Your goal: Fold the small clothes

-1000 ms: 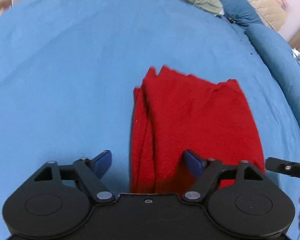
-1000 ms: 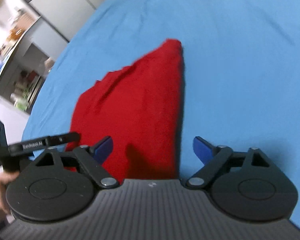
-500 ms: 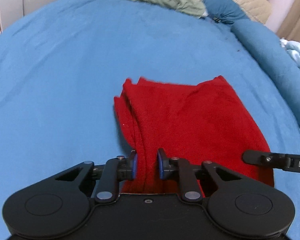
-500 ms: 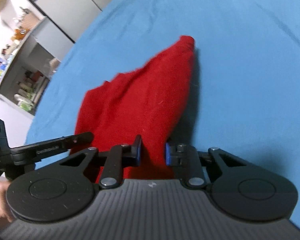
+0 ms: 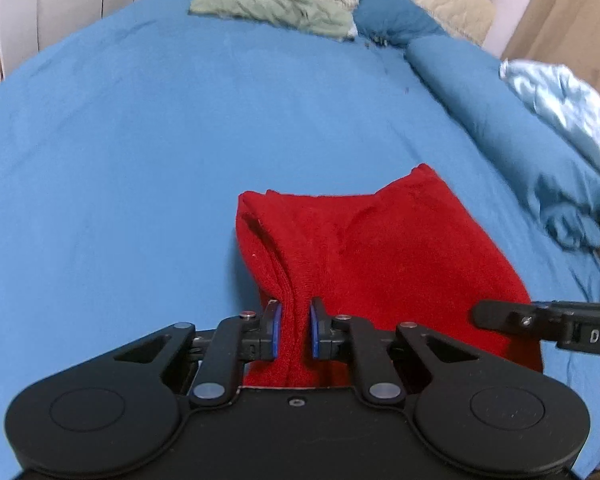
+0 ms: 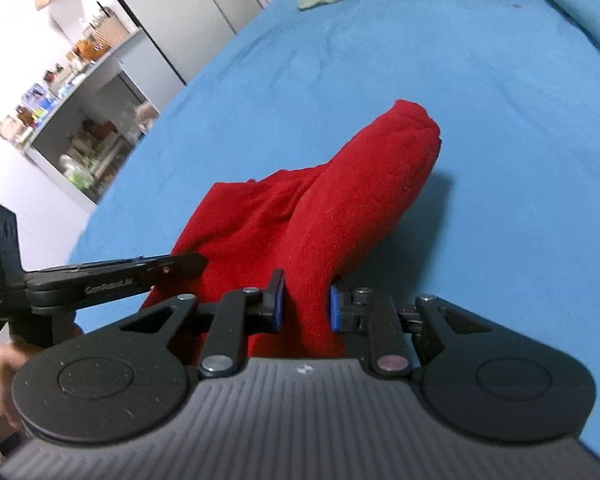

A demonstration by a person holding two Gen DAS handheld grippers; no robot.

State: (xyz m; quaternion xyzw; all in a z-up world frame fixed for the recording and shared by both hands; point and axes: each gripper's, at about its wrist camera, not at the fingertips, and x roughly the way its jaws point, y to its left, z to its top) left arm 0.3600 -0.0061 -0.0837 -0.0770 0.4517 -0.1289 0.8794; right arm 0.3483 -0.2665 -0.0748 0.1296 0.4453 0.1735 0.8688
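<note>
A bed with a blue sheet (image 5: 148,152) carries a red garment (image 5: 380,256), partly lifted off the sheet, a green cloth (image 5: 268,10) at the far end, and a rolled blue duvet (image 5: 500,120).

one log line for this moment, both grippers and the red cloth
left gripper: shut on red cloth near edge | right gripper: shut on red cloth | cloth: partly lifted off blue bed | phase: fold

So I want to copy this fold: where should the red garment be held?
Hold the red garment at its two near corners, coming in flat from the near edge. The left gripper pinches the stacked fold edge there, and the right gripper pinches the other corner, so the far end hangs free.
</note>
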